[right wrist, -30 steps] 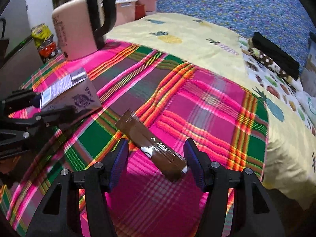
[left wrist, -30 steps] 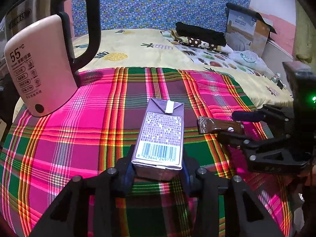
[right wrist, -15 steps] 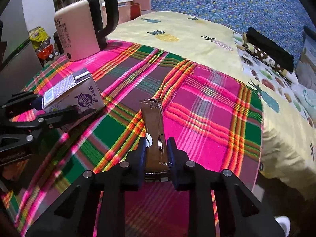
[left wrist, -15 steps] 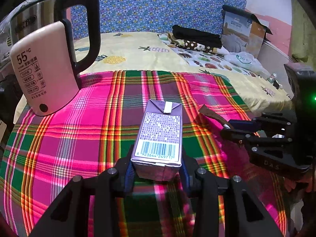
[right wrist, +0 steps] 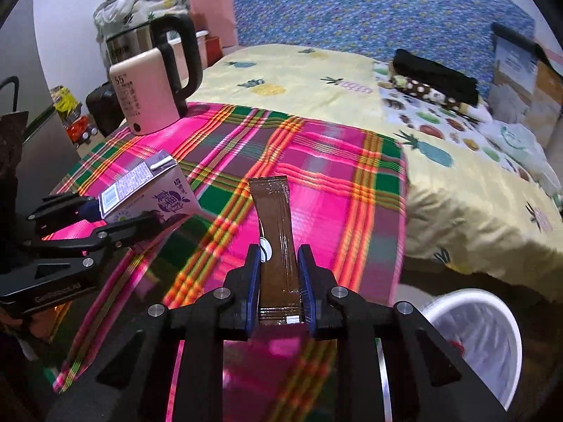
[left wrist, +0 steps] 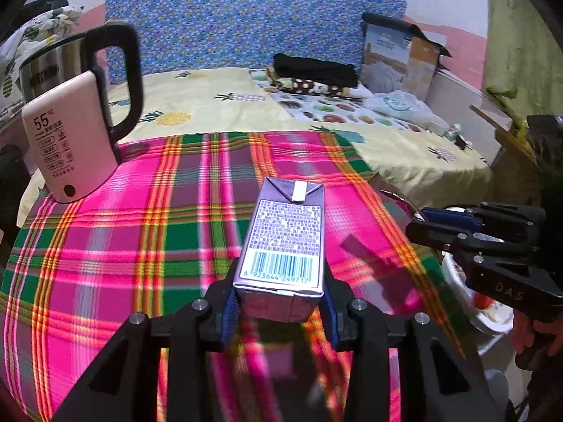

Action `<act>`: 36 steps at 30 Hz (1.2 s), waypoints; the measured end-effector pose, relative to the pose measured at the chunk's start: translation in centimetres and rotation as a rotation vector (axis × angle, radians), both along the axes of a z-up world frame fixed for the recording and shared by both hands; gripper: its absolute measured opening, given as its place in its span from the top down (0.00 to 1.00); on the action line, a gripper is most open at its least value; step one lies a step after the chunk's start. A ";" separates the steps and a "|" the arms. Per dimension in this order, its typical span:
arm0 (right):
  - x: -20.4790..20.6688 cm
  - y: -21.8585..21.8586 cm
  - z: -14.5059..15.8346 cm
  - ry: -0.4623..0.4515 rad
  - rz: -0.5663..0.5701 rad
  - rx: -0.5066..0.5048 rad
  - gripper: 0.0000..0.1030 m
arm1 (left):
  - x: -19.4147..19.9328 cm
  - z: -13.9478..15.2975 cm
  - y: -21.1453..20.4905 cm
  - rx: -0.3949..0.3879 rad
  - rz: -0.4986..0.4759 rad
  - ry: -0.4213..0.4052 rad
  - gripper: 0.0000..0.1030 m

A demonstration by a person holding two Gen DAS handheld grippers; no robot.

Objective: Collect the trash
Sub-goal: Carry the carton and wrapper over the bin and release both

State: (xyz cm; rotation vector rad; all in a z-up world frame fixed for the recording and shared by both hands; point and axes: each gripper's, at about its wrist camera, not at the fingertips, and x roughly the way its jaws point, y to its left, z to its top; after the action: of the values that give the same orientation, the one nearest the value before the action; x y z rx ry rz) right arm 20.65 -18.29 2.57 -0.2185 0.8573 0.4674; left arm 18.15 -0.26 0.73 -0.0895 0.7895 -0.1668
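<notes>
My left gripper [left wrist: 279, 302] is shut on a purple drink carton [left wrist: 285, 239] and holds it above the plaid tablecloth [left wrist: 140, 232]. The carton also shows in the right wrist view [right wrist: 147, 193]. My right gripper [right wrist: 280, 277] is shut on a long brown wrapper [right wrist: 276, 225] and holds it above the table's right edge. A white trash bin with a liner [right wrist: 478, 337] stands on the floor, below and right of the right gripper. In the left wrist view the right gripper [left wrist: 432, 221] is at the right, with the bin [left wrist: 489, 313] partly hidden beneath it.
A pink and steel electric kettle [left wrist: 70, 140] stands at the table's far left corner, also in the right wrist view [right wrist: 147, 84]. Behind the table is a bed with a yellow sheet [right wrist: 299, 77], folded clothes [left wrist: 313, 72] and a cardboard box [left wrist: 401, 59].
My right gripper closed on the brown wrapper, lifted it off the cloth and carried it right toward the bin. My left gripper lifted the carton higher.
</notes>
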 end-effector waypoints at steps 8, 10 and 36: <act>-2.6 -4.4 0.0 -0.016 -0.117 0.023 0.79 | -2.1 0.9 -4.4 -0.017 -0.088 -0.011 0.61; -3.2 -5.6 0.0 -0.016 -0.147 0.030 0.79 | -2.4 1.0 -5.8 -0.019 -0.116 -0.013 0.61; -7.5 -16.7 -2.7 0.023 -0.437 0.068 0.79 | -3.5 1.1 -19.0 -0.035 -0.403 0.011 0.61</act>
State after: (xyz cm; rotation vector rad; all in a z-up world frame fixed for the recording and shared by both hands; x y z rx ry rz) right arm 13.15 -35.01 -0.11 0.0393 0.8807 0.0899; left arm 14.67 -19.22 1.80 0.0372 0.8095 -0.5624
